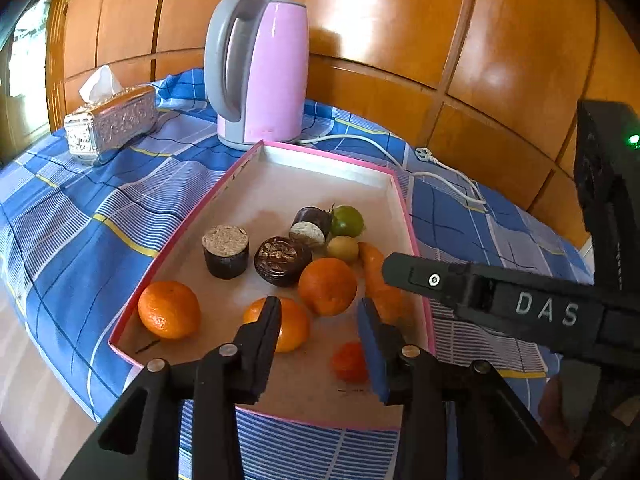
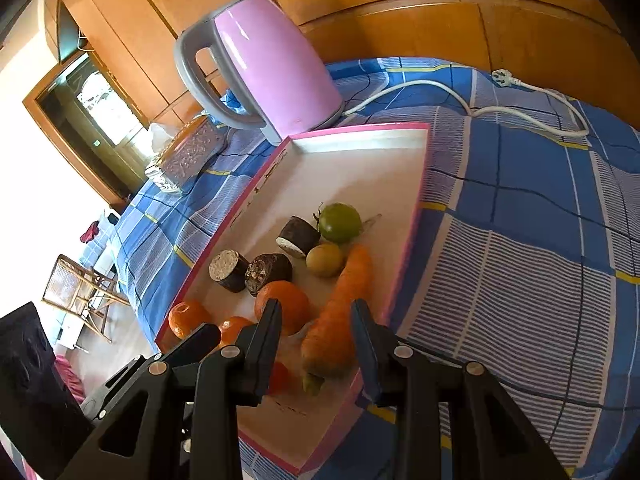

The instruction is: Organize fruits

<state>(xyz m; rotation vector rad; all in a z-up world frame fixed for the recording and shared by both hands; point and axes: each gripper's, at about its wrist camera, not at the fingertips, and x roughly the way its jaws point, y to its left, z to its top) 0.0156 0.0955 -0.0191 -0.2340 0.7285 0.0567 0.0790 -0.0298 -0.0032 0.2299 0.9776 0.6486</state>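
Observation:
A pink-rimmed shallow box (image 1: 304, 184) (image 2: 360, 168) holds three oranges (image 1: 169, 310) (image 1: 327, 286) (image 1: 290, 322), a carrot (image 1: 378, 280) (image 2: 340, 312), a green fruit (image 1: 347, 221) (image 2: 339, 222), a small yellow-green fruit (image 1: 342, 249) (image 2: 325, 260), three dark cut cylinders (image 1: 226, 251) (image 2: 229, 270) and a small red fruit (image 1: 350, 362). My left gripper (image 1: 320, 312) is open and empty above the box's near end. My right gripper (image 2: 316, 316) is open, its jaws on either side of the carrot without closing; its finger (image 1: 404, 270) reaches in from the right in the left wrist view.
A pink kettle (image 1: 260, 68) (image 2: 264, 68) stands behind the box, its white cord (image 1: 432, 168) (image 2: 460, 100) lying on the blue checked cloth (image 1: 80, 208) (image 2: 520, 260). A silver tissue box (image 1: 112, 124) (image 2: 186, 156) sits at back left. Wooden panels rise behind.

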